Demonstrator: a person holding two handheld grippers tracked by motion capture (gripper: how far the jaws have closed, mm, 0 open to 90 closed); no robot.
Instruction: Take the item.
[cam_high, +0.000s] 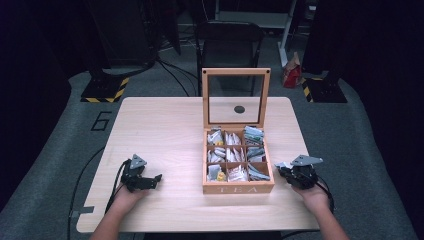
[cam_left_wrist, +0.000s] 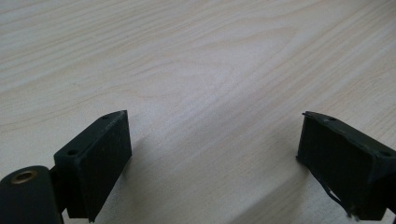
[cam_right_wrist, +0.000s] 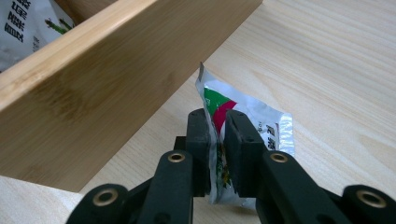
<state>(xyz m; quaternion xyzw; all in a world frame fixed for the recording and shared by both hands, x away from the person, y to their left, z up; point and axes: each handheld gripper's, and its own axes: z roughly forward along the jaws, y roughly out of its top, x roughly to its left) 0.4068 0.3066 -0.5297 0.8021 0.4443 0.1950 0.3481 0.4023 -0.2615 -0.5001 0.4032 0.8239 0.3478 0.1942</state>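
Note:
A silver tea packet (cam_right_wrist: 261, 123) with a green and red print stands on its edge on the table, just outside the right wall of the wooden tea box (cam_right_wrist: 93, 93). It sits between the pads of my right gripper (cam_right_wrist: 220, 126), whose jaws stand slightly apart and hold it loosely at most. In the high view my right gripper (cam_high: 280, 166) lies at the box's front right corner, beside the packet (cam_high: 283, 164). My left gripper (cam_high: 156, 179) rests on the table left of the box (cam_high: 238, 189). Its jaws (cam_left_wrist: 212, 154) are wide open over bare wood.
The tea box has several compartments full of packets. Its glass lid (cam_high: 236, 72) stands upright at the back. The light wooden table (cam_high: 165, 125) has bare surface to the left of the box and behind it. A chair (cam_high: 227, 40) stands beyond the far edge.

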